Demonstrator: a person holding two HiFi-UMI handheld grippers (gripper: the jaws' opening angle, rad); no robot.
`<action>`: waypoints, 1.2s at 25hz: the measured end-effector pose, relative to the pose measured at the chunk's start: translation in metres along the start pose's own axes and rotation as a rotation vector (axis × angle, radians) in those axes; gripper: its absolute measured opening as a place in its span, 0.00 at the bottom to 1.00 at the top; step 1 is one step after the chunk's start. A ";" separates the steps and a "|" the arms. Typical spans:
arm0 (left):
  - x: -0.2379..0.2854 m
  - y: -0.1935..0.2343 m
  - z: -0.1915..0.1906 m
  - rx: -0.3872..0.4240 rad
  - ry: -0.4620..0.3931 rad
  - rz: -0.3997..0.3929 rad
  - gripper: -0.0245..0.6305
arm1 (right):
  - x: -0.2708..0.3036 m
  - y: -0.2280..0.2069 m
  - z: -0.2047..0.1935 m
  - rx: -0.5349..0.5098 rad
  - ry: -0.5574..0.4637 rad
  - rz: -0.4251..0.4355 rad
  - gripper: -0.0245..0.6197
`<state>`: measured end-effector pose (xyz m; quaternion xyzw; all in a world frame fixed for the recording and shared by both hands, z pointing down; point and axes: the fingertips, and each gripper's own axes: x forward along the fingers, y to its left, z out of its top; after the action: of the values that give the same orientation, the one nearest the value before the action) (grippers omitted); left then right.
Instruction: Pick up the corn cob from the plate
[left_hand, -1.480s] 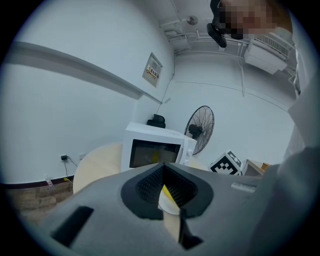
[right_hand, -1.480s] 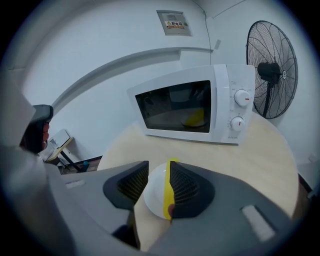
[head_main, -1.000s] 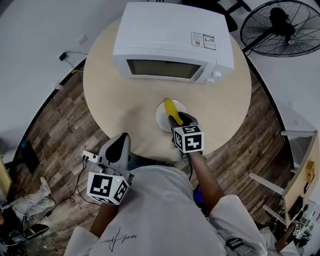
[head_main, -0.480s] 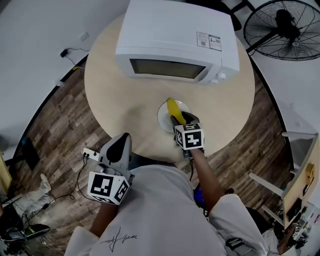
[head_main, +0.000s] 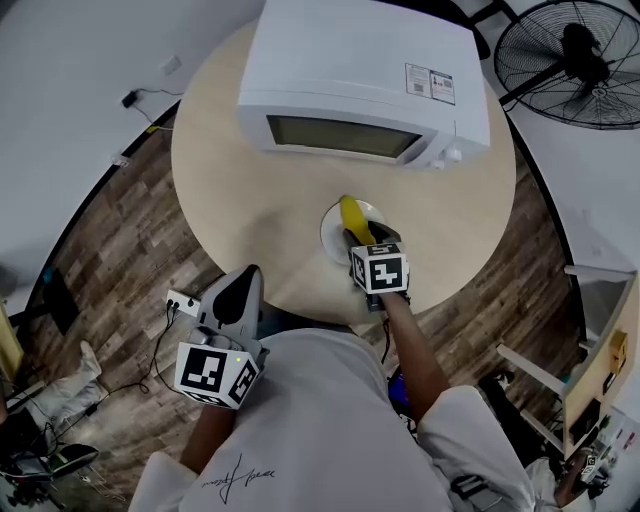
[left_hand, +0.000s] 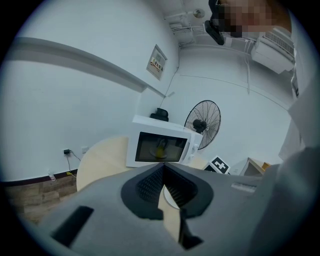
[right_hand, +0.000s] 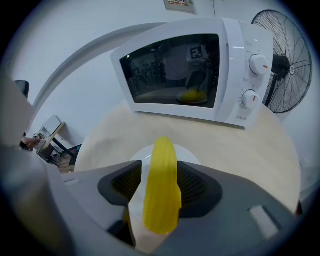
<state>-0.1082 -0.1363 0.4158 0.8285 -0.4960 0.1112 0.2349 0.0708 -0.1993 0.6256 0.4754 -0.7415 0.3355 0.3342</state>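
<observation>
A yellow corn cob lies on a small white plate on the round table, in front of the microwave. My right gripper points steeply down over the cob's near end. In the right gripper view the cob runs lengthwise between the jaws of this gripper. The jaws have just been opening and stand open around the cob, with a thin gap on the left side. My left gripper hangs off the table's near edge, shut and empty; its tips meet.
A white microwave with its door closed stands at the back of the round wooden table. A black floor fan stands beyond on the right. A white power strip lies on the floor at the left.
My right gripper has sunk toward the plate and now covers more of the cob's near end. The cob and plate stay put. The left gripper has not moved.
</observation>
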 end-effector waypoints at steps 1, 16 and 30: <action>0.000 0.001 0.000 0.000 0.003 0.001 0.03 | 0.001 0.000 -0.001 -0.006 0.003 -0.006 0.41; 0.001 0.013 -0.002 -0.005 0.016 0.014 0.03 | 0.020 -0.007 -0.005 -0.056 0.058 -0.055 0.43; 0.005 0.017 -0.004 -0.018 0.022 0.013 0.03 | 0.031 -0.008 -0.009 -0.056 0.100 -0.050 0.45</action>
<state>-0.1206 -0.1452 0.4262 0.8218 -0.4998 0.1175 0.2471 0.0694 -0.2095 0.6570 0.4668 -0.7210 0.3292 0.3922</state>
